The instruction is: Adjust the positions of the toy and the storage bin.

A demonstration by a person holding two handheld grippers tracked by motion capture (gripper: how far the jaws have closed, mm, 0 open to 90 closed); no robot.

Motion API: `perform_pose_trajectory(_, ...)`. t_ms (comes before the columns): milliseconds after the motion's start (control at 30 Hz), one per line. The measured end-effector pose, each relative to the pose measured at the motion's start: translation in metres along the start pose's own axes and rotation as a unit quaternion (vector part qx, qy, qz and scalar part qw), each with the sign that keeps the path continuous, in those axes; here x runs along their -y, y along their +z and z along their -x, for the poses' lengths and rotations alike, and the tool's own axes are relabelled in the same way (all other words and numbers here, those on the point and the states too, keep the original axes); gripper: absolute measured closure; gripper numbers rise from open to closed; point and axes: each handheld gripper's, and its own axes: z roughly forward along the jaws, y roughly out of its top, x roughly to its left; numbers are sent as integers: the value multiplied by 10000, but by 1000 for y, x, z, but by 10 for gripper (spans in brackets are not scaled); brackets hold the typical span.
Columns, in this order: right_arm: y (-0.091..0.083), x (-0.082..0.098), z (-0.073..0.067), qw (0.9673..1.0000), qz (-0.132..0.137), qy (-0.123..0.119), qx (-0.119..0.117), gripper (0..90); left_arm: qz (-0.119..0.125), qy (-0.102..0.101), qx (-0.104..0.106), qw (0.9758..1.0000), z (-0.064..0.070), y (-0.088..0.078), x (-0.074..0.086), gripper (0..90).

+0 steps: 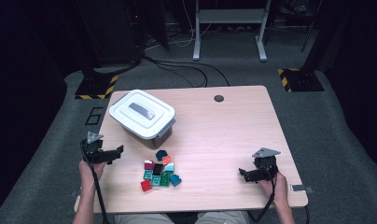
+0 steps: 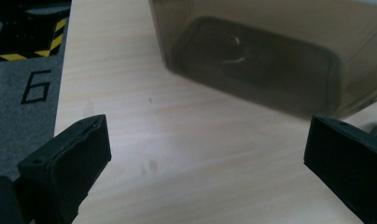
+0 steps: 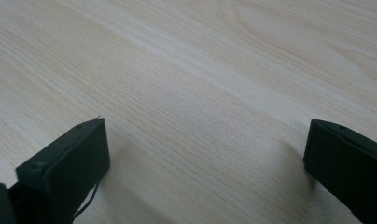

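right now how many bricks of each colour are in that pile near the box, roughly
Counted from the high view, where the pile is small, so roughly:
red bricks: 1
green bricks: 3
blue bricks: 2
magenta bricks: 1
orange bricks: 1
black bricks: 1
Total: about 9, all in front of the lidded box.

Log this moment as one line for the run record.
left hand-held gripper: open, empty, beside lidded storage box | right hand-held gripper: open, empty, over bare table | toy bricks: clustered, untouched
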Motion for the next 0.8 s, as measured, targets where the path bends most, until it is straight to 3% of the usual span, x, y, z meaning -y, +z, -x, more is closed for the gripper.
perform_pose_trajectory(167,0,0,-1,10000,-8,41,1,0,91,180,60,9998,5,-1,-28,5)
perform_pose_trajectory(600,0,0,0,10000,-7,24,-9,0,252,261,190,9992,10,9,-74,10)
perform_pose_trajectory(800,0,0,0,10000,-7,23,-9,0,142,427,193,9988,16,24,-96,12)
